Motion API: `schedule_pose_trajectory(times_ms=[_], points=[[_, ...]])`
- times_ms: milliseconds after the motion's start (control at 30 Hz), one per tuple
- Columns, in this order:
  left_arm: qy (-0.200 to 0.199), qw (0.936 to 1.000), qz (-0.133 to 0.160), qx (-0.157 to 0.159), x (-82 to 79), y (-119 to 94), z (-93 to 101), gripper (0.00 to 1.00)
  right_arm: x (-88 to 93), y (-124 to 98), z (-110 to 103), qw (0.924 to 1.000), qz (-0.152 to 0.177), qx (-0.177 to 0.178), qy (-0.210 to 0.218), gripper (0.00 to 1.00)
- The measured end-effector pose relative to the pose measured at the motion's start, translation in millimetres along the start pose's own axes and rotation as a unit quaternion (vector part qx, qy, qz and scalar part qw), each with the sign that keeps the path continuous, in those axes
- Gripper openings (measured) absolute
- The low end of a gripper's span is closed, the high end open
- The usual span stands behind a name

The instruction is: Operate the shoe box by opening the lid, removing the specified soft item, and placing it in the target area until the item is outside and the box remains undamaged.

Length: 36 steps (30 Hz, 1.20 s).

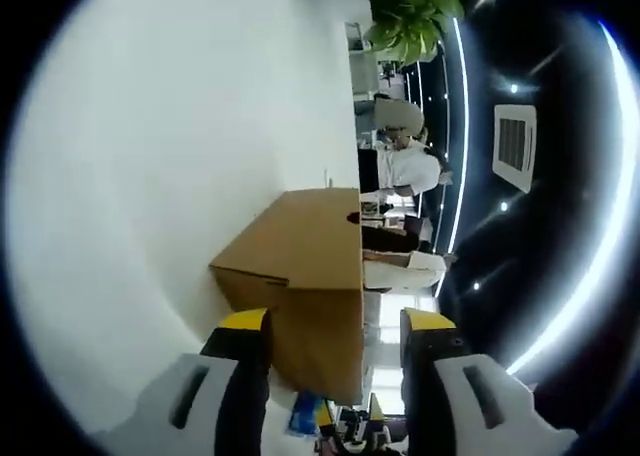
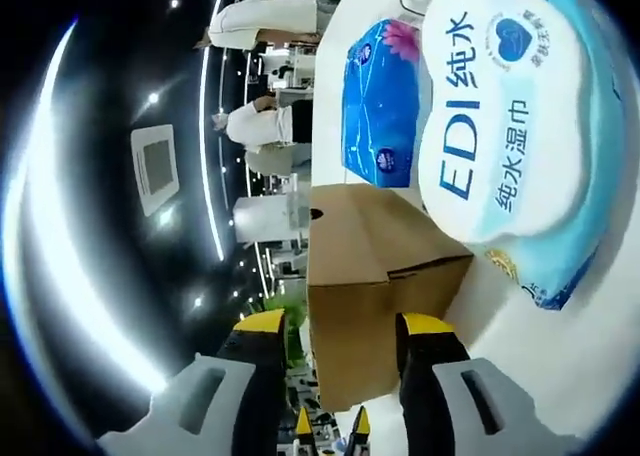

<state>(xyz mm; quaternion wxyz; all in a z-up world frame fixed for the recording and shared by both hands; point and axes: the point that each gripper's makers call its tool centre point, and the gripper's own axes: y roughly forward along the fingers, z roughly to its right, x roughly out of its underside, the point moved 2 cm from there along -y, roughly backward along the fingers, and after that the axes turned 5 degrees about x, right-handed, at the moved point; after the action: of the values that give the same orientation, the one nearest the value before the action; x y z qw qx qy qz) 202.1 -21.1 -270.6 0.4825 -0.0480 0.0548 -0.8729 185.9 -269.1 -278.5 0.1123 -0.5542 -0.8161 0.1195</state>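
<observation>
Brown cardboard shoe box (image 1: 305, 276) sits lid-shut on the white table (image 1: 150, 196), both views rolled sideways. Left gripper (image 1: 335, 331) and right gripper (image 2: 335, 336) come at it from opposite ends, jaws apart w/ a box end between the tips, holding nothing, prob. lining up to lift the lid. Beside the box: wet-wipes pack (image 2: 510, 126), blue tissue pack (image 2: 380, 101). Soft item presumably inside, can't see it.
</observation>
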Motion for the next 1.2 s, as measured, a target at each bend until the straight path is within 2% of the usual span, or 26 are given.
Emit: schedule_pose_trajectory(times_ms=[100, 167, 200, 267, 333, 533, 600, 833, 967, 1033, 1200], points=[[0.001, 1.0000, 0.004, -0.001, 1.8, 1.7, 3.9, 0.44, 0.2, 1.7, 2.3, 1.0000, -0.003, 0.006, -0.003, 0.38], [0.000, 0.9999, 0.011, -0.003, -3.8, 2.7, 3.0, 0.43, 0.0, 2.5, 0.3, 1.0000, -0.003, 0.001, -0.004, 0.37], [0.004, 0.9998, 0.012, -0.016, -8.2, 3.4, -1.8, 0.43, 0.5, 2.8, 2.1, 0.9999, -0.005, 0.005, -0.009, 0.36], [0.012, 0.9998, 0.008, -0.015, -9.2, 3.4, -3.0, 0.43, -0.9, 4.2, 4.5, 1.0000, -0.001, 0.009, -0.004, 0.33], [0.021, 0.9994, 0.005, -0.028, -10.4, 3.9, -7.8, 0.41, -0.6, 4.7, 4.6, 0.9999, 0.000, 0.010, 0.000, 0.33], [-0.008, 0.9994, 0.021, -0.025, -16.7, 3.8, -9.8, 0.32, -0.9, 4.3, 2.6, 0.9999, 0.003, 0.012, -0.001, 0.28], [-0.010, 0.9995, 0.015, -0.027, -17.7, 3.7, -11.9, 0.29, -0.5, 4.2, 1.8, 0.9999, 0.003, 0.013, -0.005, 0.28], [-0.009, 0.9995, 0.013, -0.029, -22.1, 4.0, -16.2, 0.29, -0.7, 5.9, 5.0, 0.9997, 0.011, 0.019, 0.013, 0.27], [0.010, 0.9992, 0.010, -0.036, -19.9, 3.9, -19.6, 0.29, 0.8, 6.6, 7.6, 0.9996, 0.015, 0.024, 0.009, 0.27], [0.041, 0.9978, -0.001, -0.053, -20.0, 2.5, -26.5, 0.29, 0.4, 6.3, 12.5, 0.9992, 0.013, 0.038, -0.003, 0.28], [0.040, 0.9977, -0.004, -0.055, -15.1, 3.9, -22.7, 0.29, -1.7, 7.6, 13.9, 0.9989, 0.015, 0.041, -0.016, 0.28]])
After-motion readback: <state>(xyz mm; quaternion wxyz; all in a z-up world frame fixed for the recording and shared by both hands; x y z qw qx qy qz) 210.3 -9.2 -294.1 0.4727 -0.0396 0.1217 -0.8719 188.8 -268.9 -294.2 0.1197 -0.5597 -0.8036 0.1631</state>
